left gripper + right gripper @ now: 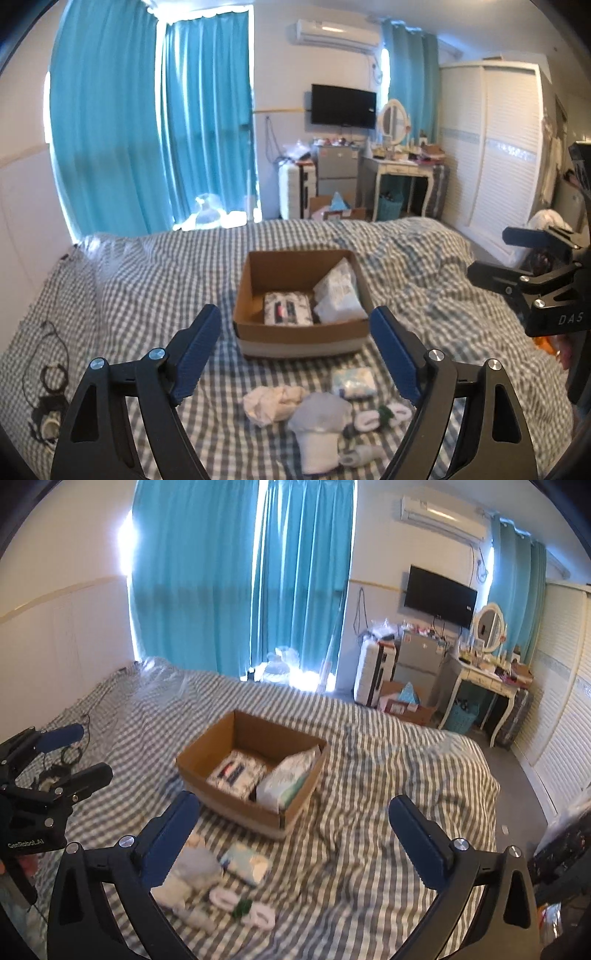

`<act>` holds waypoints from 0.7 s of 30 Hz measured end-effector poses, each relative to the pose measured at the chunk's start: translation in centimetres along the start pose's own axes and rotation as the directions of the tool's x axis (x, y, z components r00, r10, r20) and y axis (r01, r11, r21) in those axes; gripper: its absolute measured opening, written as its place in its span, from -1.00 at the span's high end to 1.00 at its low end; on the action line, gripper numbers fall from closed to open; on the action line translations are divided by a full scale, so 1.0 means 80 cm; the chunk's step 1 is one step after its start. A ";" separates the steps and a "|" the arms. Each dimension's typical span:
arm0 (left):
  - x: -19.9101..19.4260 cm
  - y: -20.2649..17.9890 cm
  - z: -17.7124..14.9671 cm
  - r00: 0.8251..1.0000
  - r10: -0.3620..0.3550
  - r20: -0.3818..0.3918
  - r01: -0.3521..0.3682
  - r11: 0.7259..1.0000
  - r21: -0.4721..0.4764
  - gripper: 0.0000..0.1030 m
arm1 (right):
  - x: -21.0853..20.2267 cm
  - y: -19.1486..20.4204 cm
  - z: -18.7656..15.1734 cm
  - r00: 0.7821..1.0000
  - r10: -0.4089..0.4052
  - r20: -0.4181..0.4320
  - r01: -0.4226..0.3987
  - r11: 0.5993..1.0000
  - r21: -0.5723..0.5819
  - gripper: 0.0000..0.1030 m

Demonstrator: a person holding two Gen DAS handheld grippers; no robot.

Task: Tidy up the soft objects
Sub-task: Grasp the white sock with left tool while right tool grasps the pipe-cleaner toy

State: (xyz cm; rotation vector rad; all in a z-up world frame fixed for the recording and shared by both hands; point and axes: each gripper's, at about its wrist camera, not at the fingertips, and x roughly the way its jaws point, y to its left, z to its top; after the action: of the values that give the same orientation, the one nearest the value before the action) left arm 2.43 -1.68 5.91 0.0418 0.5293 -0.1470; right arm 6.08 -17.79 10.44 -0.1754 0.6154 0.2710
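A brown cardboard box (pixel 255 280) (pixel 207 753) sits on the checked bed and holds a patterned tissue pack (pixel 288 308) (pixel 234 771) and white soft packs (pixel 338 291) (pixel 286 781). In front of it lie a cream cloth (pixel 271 402), a grey-white bundle (pixel 319 428) (pixel 192 871), a blue-white pack (pixel 352 382) (pixel 245 862) and white socks with green (pixel 384 413) (pixel 243 908). My left gripper (pixel 295 354) (pixel 70 753) is open and empty above the pile. My right gripper (pixel 295 834) (pixel 487 254) is open and empty, right of the pile.
A dark cable and earphones (pixel 51 373) lie on the bed at the left. Past the bed's far edge stand teal curtains (pixel 147 122), a suitcase (pixel 295 188), a dressing table (pixel 399 170) and a white wardrobe (pixel 491 140).
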 end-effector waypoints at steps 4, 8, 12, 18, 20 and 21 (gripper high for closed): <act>0.010 -0.009 -0.027 0.999 -0.014 -0.051 0.014 1.000 -0.002 -0.63 | 0.009 0.010 -0.038 0.999 0.012 -0.048 -0.014 0.999 -0.036 -0.99; 0.032 -0.016 -0.054 0.995 -0.008 -0.102 0.006 1.000 -0.018 -0.63 | 0.049 0.016 -0.088 0.989 0.037 -0.142 -0.043 0.999 -0.033 -1.00; 0.061 -0.021 -0.086 0.984 0.002 -0.178 -0.004 1.000 -0.012 -0.63 | 0.089 0.022 -0.131 0.976 0.046 -0.212 -0.054 0.998 -0.034 -1.00; 0.107 -0.031 -0.138 0.959 0.022 -0.283 -0.022 1.000 0.004 -0.63 | 0.151 0.026 -0.168 0.958 0.095 -0.272 -0.112 0.993 -0.047 -1.00; 0.126 -0.038 -0.158 0.942 0.031 -0.335 -0.024 0.999 0.026 -0.63 | 0.171 0.027 -0.179 0.939 0.116 -0.324 -0.132 0.991 -0.026 -1.00; 0.133 -0.039 -0.167 0.934 0.036 -0.356 -0.025 0.999 0.035 -0.61 | 0.177 0.028 -0.182 0.932 0.134 -0.336 -0.147 0.989 -0.013 -0.99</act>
State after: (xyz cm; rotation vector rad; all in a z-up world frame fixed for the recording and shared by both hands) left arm 4.33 -5.11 -10.99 0.1072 0.8900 -0.1173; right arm 8.54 -16.38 -9.77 -0.2171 0.9638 0.3960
